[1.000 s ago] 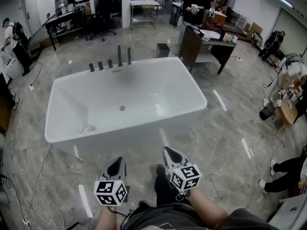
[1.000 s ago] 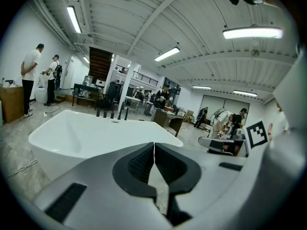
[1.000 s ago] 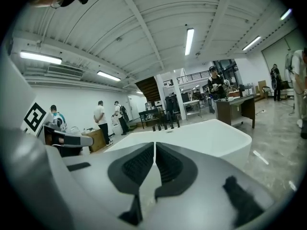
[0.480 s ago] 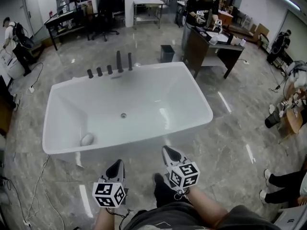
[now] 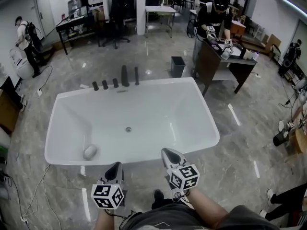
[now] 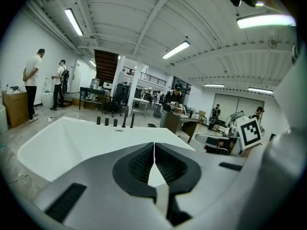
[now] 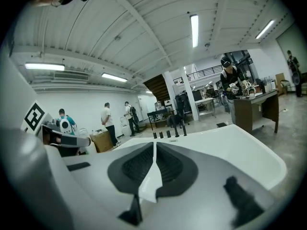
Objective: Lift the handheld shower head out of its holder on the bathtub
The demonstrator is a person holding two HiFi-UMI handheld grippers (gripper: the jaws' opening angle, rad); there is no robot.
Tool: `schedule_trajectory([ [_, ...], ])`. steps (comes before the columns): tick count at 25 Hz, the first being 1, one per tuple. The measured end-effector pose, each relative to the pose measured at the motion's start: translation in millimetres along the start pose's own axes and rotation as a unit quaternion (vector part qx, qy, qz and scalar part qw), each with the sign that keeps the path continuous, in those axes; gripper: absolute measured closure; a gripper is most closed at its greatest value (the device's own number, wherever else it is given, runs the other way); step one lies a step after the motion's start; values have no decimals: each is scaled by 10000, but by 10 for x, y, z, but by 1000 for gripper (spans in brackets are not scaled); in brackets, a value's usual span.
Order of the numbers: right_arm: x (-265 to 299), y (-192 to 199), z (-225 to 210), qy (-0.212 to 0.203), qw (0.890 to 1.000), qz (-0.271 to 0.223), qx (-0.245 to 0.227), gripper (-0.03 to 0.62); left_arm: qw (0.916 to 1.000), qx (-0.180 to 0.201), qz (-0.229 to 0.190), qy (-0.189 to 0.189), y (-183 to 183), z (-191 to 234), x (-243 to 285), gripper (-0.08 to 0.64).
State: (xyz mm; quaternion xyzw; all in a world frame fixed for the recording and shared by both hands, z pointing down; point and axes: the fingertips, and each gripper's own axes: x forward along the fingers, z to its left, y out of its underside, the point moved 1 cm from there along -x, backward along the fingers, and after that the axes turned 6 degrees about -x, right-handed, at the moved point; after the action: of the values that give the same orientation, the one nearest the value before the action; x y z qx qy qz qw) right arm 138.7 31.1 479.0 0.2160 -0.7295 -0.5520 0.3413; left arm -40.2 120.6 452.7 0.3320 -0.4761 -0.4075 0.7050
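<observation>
Jaws of the left gripper (image 5: 116,166) and the right gripper (image 5: 167,152) are clenched on nothing, as both are only at the near rim of the bathtub (image 5: 158,104). The handheld shower head (image 5: 124,75), probably the tallest dark piece, stands on the far rim.

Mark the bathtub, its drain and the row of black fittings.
bathtub (image 5: 153,104): head view, far inner wall.
drain (image 5: 128,129): head view, its centre.
row of black fittings (image 5: 115,83): head view, middle fitting.
</observation>
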Motion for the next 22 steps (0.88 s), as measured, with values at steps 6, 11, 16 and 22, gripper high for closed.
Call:
schedule_trajectory([
  [6,280,-109,-444,-146,9997,-75,173,561,9996,-63,-147,-254,-178,-29,323,541],
  [11,354,-41,-619,-85,9997,-38,213,561,9992,-84,-63,-385,-191,-22,443,541],
  [16,396,72,-701,36,9993,132,343,561,9991,-173,-27,-395,-263,12,501,541],
  [22,489,128,-860,369,9985,191,355,561,9995,-243,4,-222,-342,243,843,541],
])
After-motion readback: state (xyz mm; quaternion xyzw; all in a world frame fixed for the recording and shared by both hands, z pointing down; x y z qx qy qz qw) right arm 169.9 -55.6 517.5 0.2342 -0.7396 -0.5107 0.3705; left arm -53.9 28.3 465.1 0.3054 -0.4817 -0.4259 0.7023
